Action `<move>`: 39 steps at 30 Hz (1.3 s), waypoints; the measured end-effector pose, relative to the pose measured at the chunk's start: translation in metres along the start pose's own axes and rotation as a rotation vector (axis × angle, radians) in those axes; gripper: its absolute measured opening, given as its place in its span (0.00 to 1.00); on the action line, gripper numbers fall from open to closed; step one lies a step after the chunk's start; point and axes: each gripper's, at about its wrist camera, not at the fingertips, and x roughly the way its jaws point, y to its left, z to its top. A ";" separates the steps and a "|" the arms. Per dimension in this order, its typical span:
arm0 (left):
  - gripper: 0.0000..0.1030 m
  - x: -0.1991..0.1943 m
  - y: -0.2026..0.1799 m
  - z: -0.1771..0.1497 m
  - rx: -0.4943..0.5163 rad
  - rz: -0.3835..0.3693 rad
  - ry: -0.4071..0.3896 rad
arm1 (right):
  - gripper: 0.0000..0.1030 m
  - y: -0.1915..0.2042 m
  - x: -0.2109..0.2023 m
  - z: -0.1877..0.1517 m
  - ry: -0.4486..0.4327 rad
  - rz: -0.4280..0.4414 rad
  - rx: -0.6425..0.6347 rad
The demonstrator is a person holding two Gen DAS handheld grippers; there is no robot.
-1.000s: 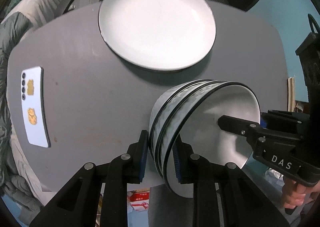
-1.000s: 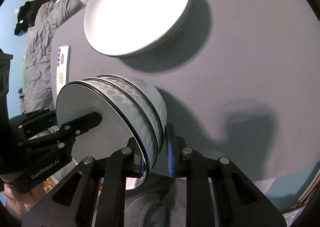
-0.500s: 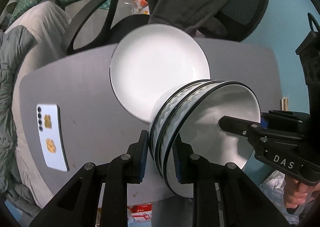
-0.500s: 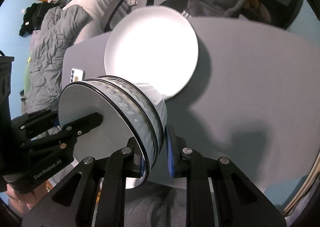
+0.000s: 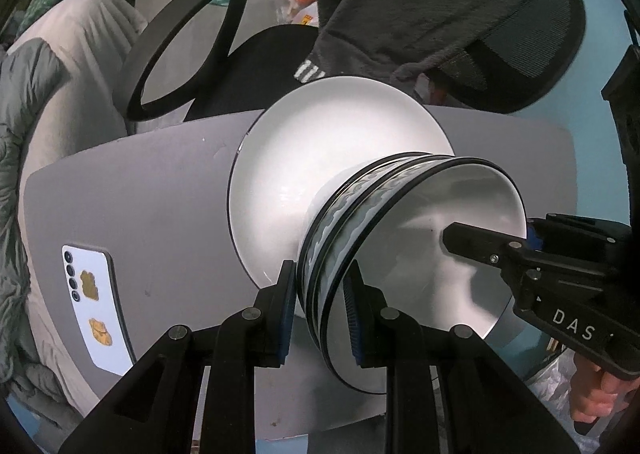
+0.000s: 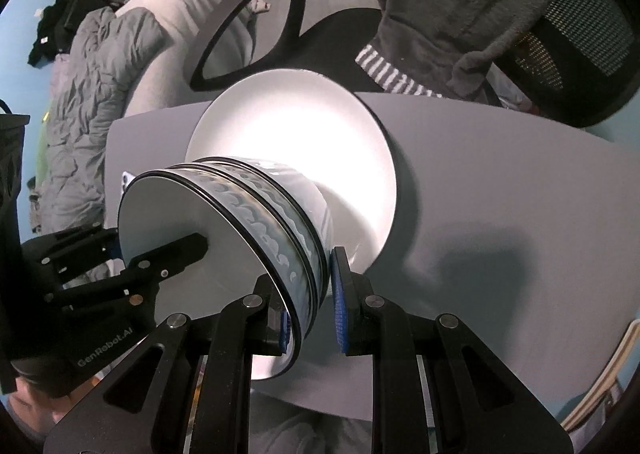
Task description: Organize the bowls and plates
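Glazed and slick, the stacked bowls (image 5: 404, 238) hung over the plate (image 5: 320, 157), opposite rims clenched by left gripper (image 5: 318, 310) and right gripper (image 6: 310, 306); uneven lowering risked chipping.

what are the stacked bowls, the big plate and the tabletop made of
Stacked bowls: likely glazed ceramic; glossy white inside, grey wave pattern outside, thin black rims.
Plate: probably the same glazed ceramic; smooth white face with strong glare, dark rim line.
Tabletop: matte grey, no shine; looks like laminate or painted board, though the look leaves that open.
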 end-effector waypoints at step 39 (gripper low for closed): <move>0.66 -0.108 -0.004 -0.047 -0.011 0.160 -0.401 | 0.61 0.019 -0.102 -0.014 -0.346 -0.244 -0.208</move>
